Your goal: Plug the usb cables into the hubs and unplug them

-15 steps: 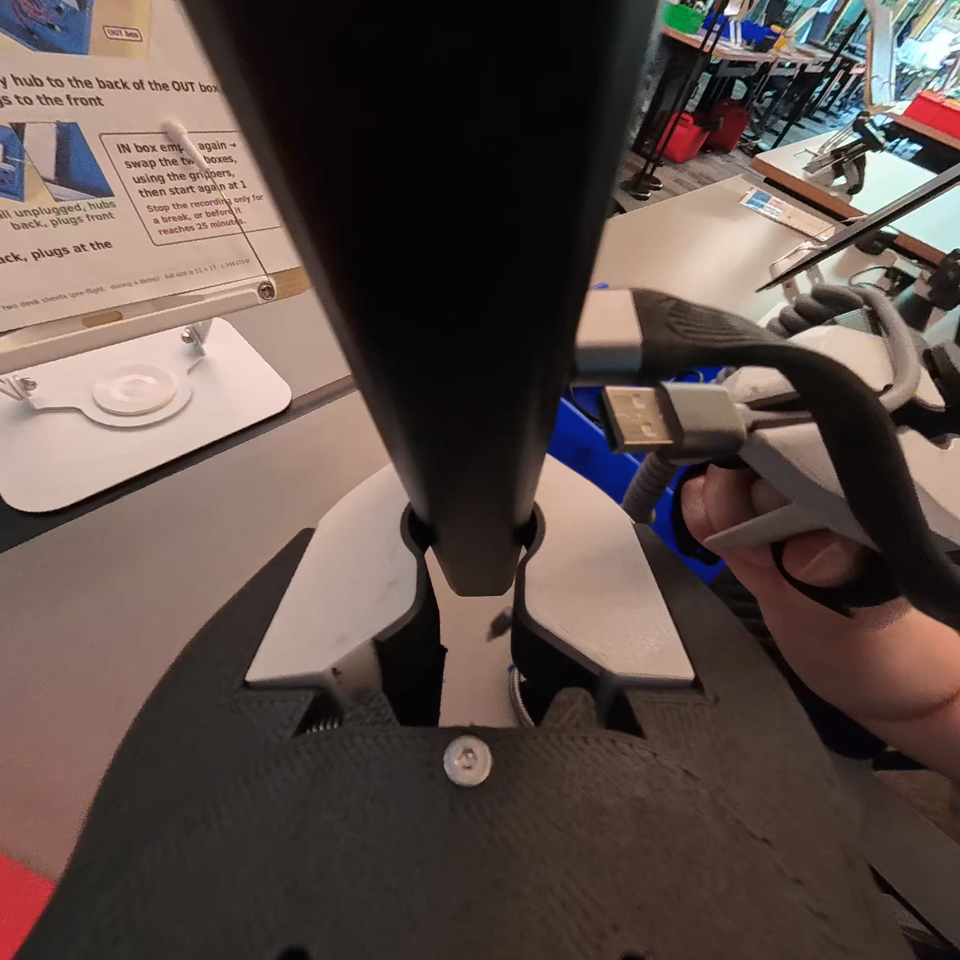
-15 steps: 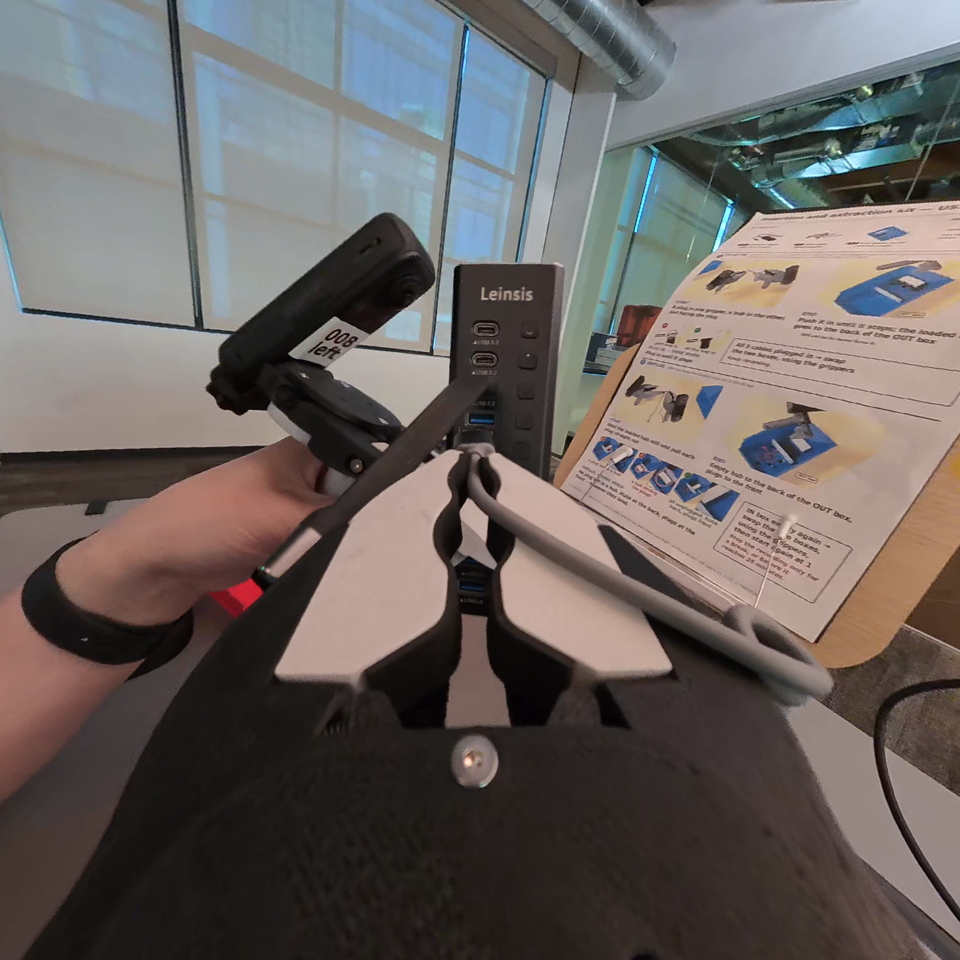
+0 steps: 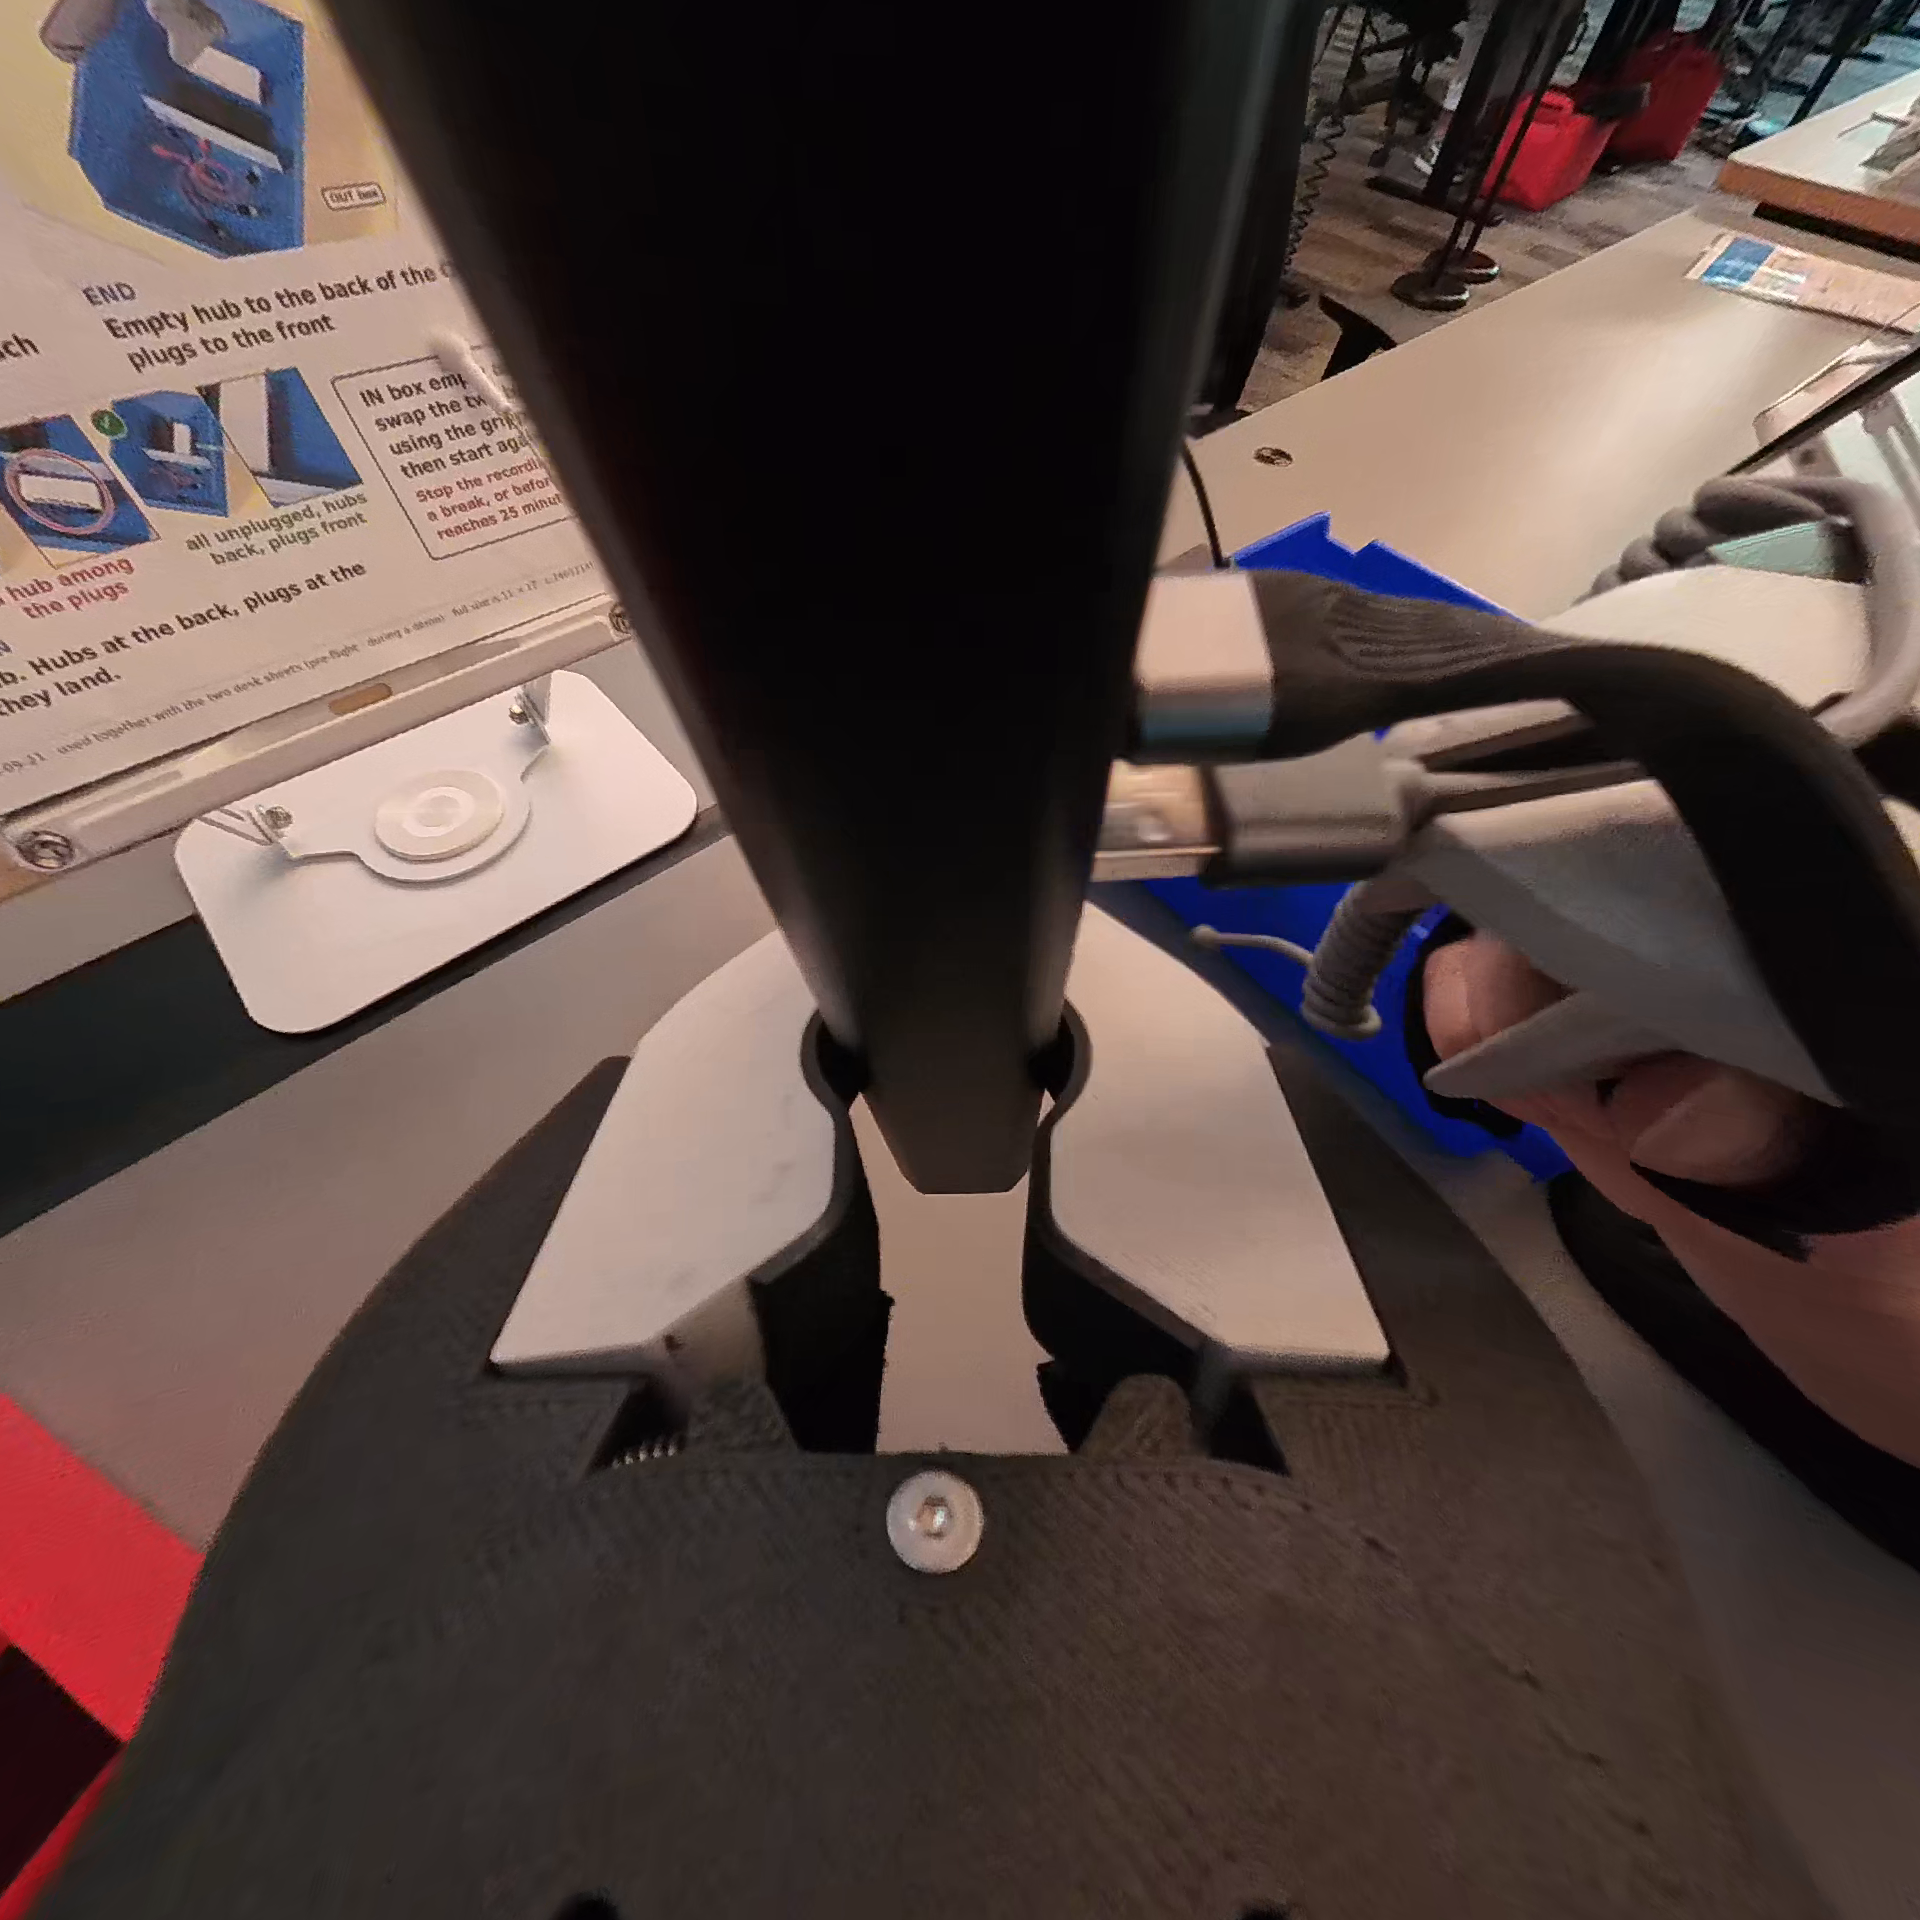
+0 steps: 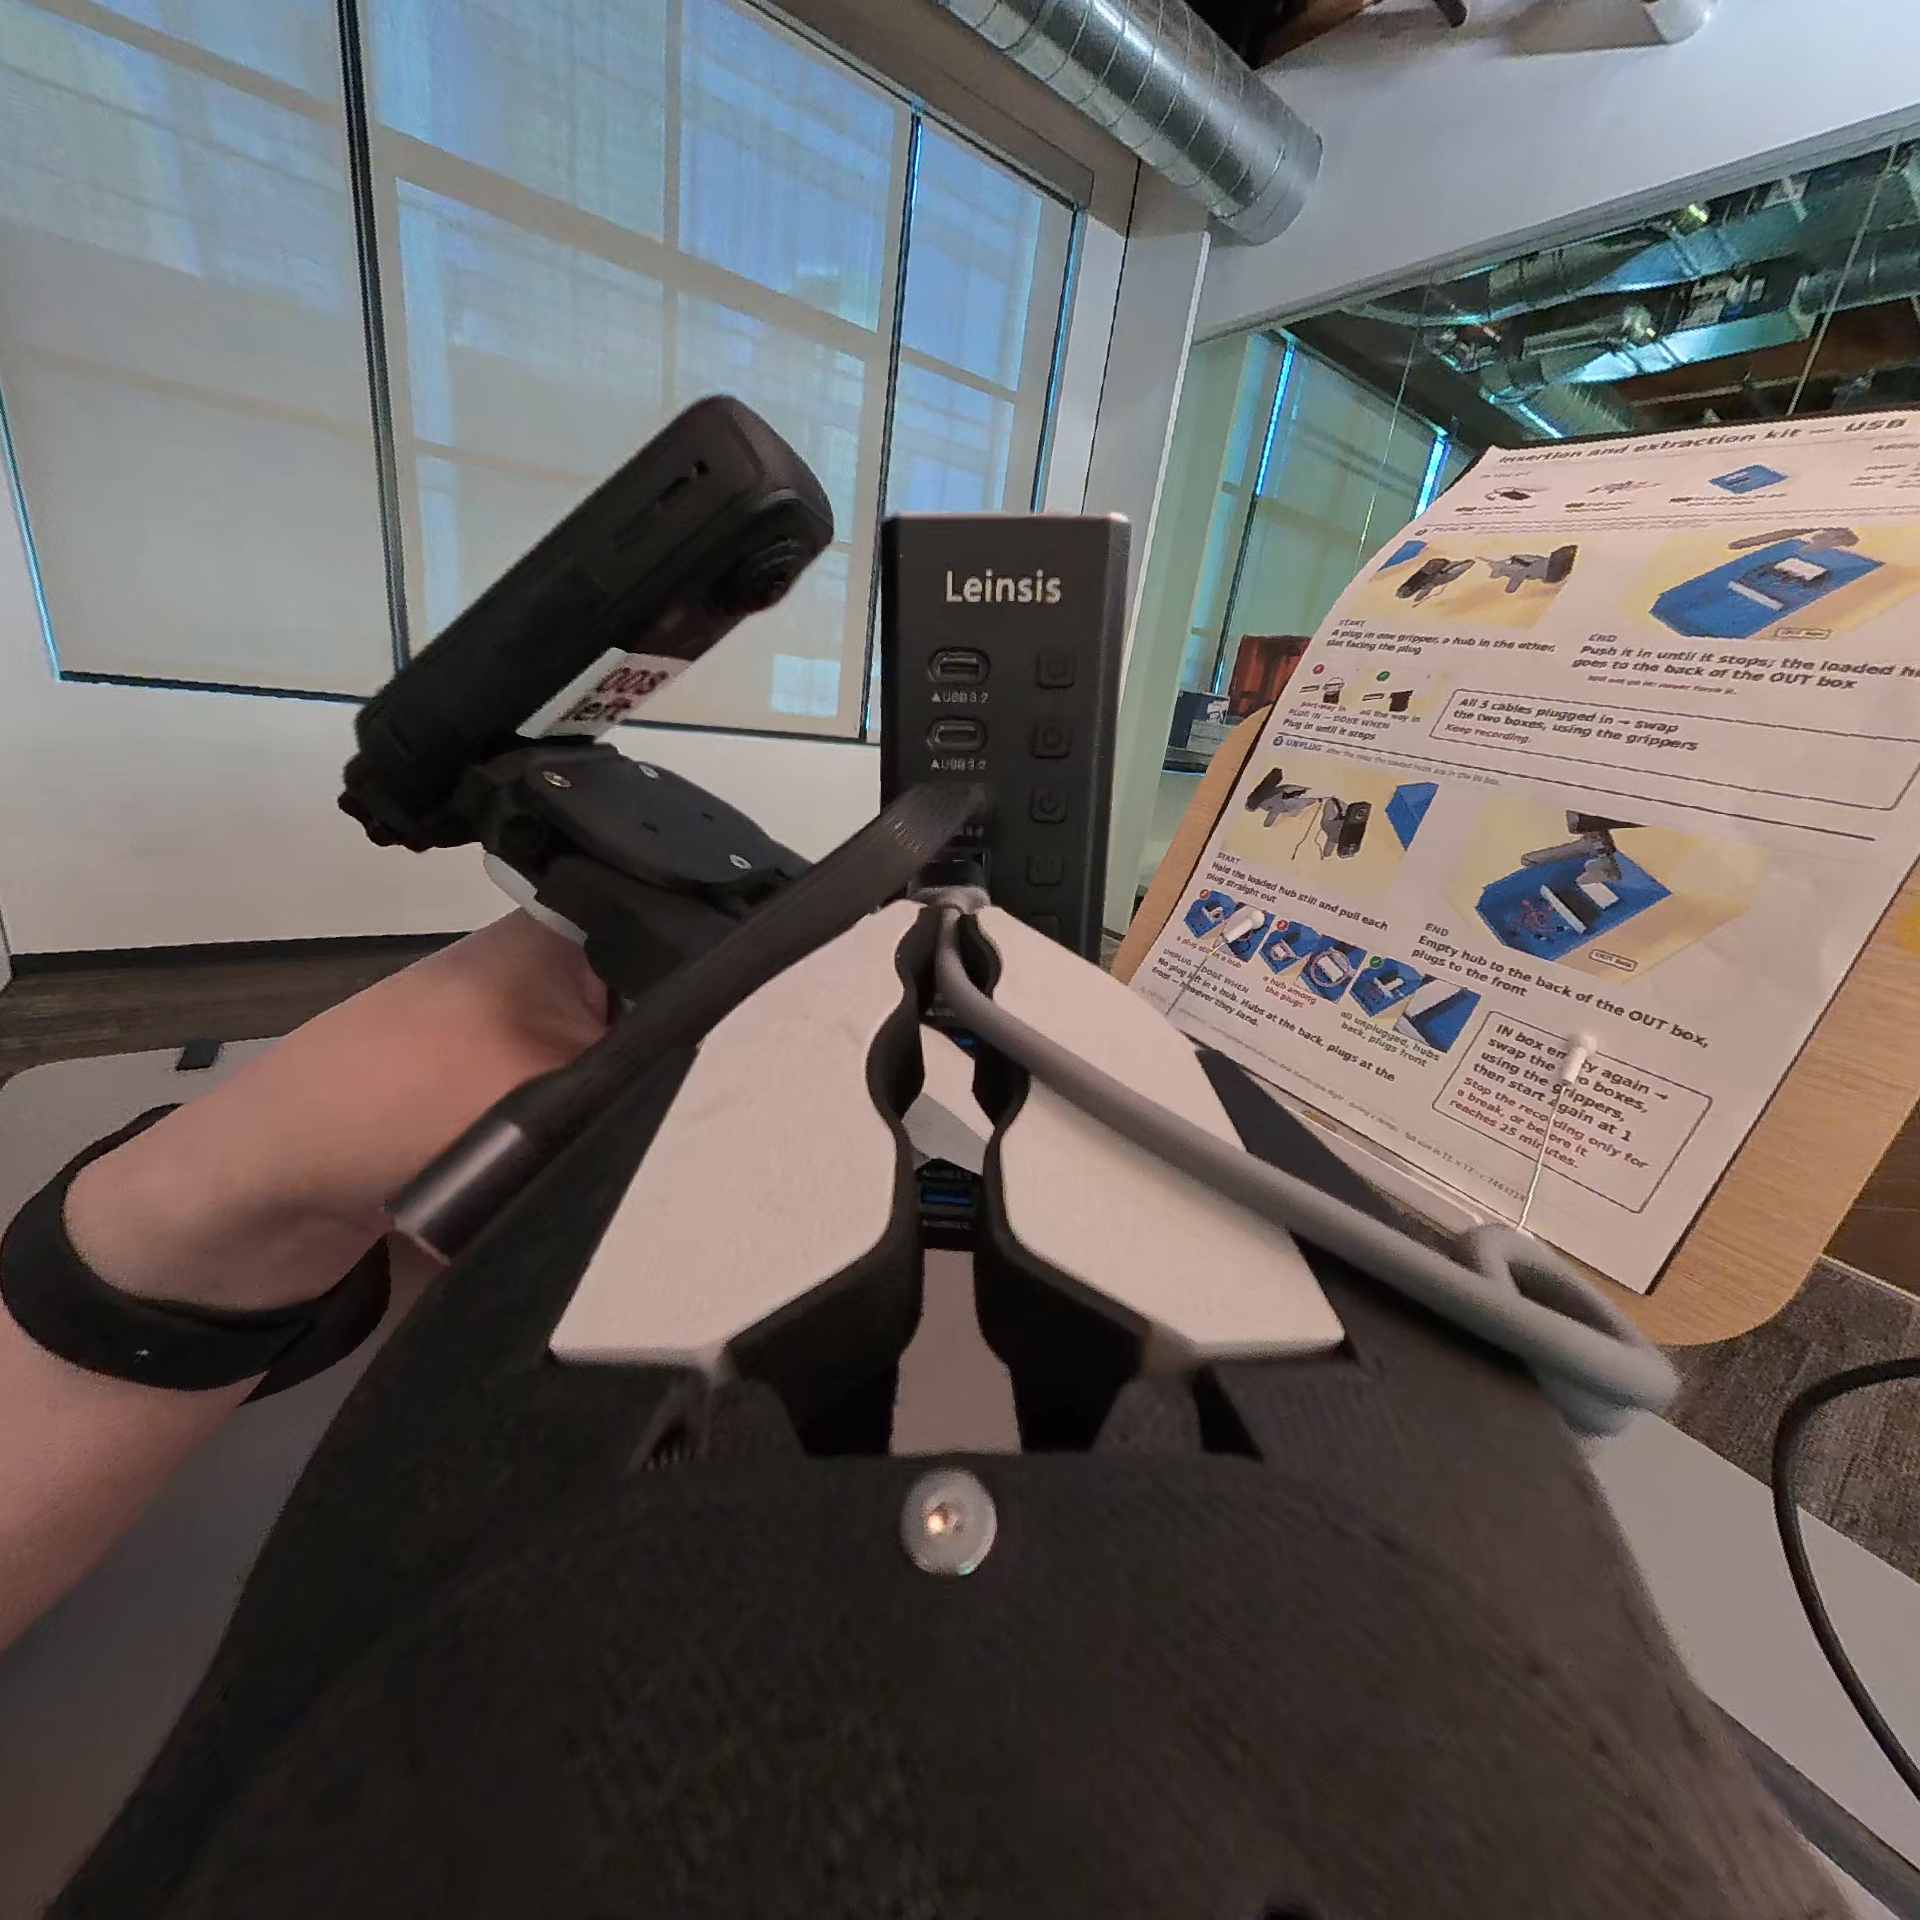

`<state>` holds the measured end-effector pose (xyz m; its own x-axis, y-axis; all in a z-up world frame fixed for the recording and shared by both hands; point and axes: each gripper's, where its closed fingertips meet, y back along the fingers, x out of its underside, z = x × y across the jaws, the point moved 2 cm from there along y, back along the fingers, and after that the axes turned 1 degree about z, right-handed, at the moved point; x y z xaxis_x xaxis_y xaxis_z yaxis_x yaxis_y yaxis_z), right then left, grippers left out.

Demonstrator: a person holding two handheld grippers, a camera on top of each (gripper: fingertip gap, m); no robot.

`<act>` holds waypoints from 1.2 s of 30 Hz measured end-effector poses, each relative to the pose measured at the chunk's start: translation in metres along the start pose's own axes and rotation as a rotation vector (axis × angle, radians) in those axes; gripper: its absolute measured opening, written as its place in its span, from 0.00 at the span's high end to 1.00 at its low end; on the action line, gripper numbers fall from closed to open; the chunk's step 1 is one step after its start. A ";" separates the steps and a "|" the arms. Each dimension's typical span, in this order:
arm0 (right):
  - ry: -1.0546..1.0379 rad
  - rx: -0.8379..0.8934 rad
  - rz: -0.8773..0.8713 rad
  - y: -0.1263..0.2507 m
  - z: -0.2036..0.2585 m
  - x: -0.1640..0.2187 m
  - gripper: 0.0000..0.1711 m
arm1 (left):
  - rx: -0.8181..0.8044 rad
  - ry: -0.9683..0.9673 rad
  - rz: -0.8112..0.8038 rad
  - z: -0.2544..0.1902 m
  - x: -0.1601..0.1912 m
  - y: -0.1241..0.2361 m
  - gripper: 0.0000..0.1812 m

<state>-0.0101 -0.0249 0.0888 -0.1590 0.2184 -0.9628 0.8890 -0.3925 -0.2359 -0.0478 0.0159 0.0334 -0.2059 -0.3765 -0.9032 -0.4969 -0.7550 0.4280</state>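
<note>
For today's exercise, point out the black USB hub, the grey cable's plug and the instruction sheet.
black USB hub (image 4: 997,623): right wrist view, upper front face.
grey cable's plug (image 3: 1299,821): left wrist view, grey plug housing.
instruction sheet (image 4: 1662,831): right wrist view, middle of page.

Light: bright daylight from windows (image 4: 520,364).
Blur: plug (image 3: 1226,821) smeared, perhaps by motion.
Edges: wide-angle bending.

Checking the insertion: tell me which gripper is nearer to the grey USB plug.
Right. The right gripper is shut on the grey USB plug, at the black hub's port side. The left gripper clamps the hub's lower end, away from the plug.
</note>
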 end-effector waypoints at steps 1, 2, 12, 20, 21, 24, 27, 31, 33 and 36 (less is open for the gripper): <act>0.002 0.005 0.002 0.000 -0.001 0.001 0.97 | -0.010 -0.007 0.000 0.000 0.000 0.000 0.84; 0.003 0.010 0.004 0.000 -0.002 0.001 0.97 | -0.020 -0.019 0.004 0.001 0.000 0.000 0.84; -0.043 0.001 -0.002 0.000 -0.001 0.002 0.97 | -0.246 -0.238 0.043 0.011 -0.003 0.009 0.83; -0.020 -0.004 -0.015 0.003 -0.002 -0.001 0.97 | -0.316 -0.374 0.051 0.012 -0.006 0.013 0.82; -0.019 -0.008 -0.015 0.004 -0.002 -0.002 0.97 | -0.303 -0.381 0.052 0.011 -0.005 0.012 0.82; 0.010 -0.004 -0.010 0.005 -0.002 -0.004 0.98 | -0.299 -0.416 0.052 0.007 -0.006 0.010 0.82; 0.027 -0.003 0.007 0.005 -0.002 -0.003 0.98 | -0.303 -0.436 0.060 0.007 -0.005 0.009 0.82; -0.006 0.002 -0.003 0.004 -0.003 -0.001 0.97 | -0.303 -0.436 0.066 0.007 -0.003 0.008 0.82; -0.020 0.002 -0.001 0.004 -0.005 -0.001 0.97 | -0.279 -0.418 0.055 0.006 -0.003 0.005 0.82; -0.004 -0.032 0.028 -0.002 -0.003 0.004 0.97 | -0.149 -0.308 -0.026 0.011 -0.004 -0.002 0.83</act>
<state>-0.0108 -0.0206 0.0859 -0.1357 0.2043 -0.9695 0.9063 -0.3697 -0.2048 -0.0557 0.0247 0.0360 -0.4511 -0.1931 -0.8713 -0.3812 -0.8411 0.3838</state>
